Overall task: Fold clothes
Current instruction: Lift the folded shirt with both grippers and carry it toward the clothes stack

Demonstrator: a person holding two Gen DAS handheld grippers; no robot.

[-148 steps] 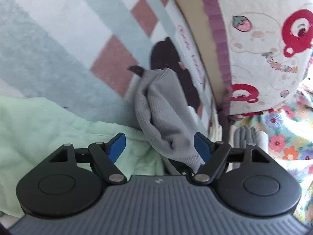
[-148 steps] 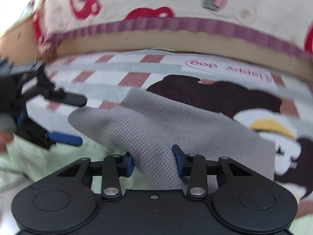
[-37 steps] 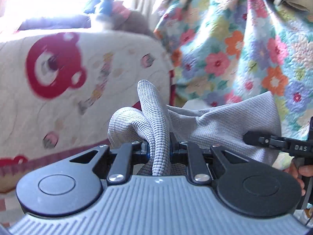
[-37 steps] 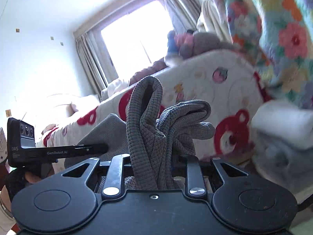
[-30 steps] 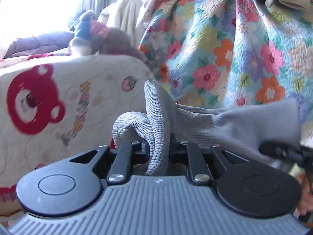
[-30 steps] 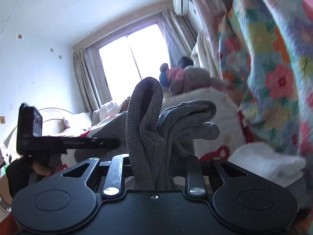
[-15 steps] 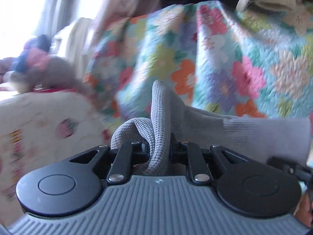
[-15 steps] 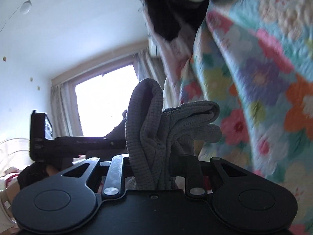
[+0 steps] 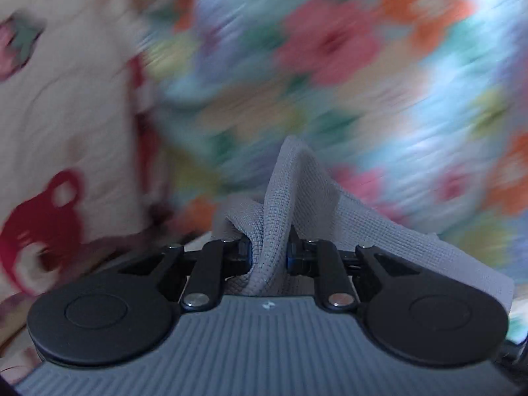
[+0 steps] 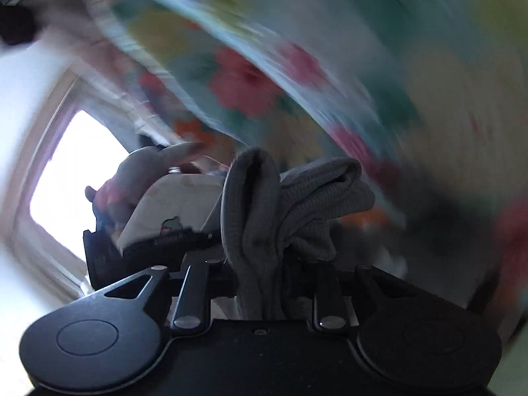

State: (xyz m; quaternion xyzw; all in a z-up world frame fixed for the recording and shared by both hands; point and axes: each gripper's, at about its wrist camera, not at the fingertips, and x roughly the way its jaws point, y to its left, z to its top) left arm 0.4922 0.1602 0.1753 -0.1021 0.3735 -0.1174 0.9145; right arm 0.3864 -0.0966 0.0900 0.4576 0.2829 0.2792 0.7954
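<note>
One grey knitted garment [image 9: 298, 198] is held up in the air between two grippers, off any surface. The left gripper [image 9: 269, 252] is clamped on a bunched fold of it, the blue-edged pads pressing the cloth from both sides, and a flat stretch of the fabric runs off to the right. The right gripper [image 10: 260, 274] is clamped on a thicker bundle of several folds of the same garment [image 10: 280, 211], which stands up above the fingers. Behind both hangs one floral quilt [image 9: 346, 66], heavily blurred. On the left of the left wrist view is one cream cover with red bear prints [image 9: 49, 224]. The right wrist view also shows one bright window [image 10: 72, 181] and a blurred soft toy [image 10: 132, 178].
</note>
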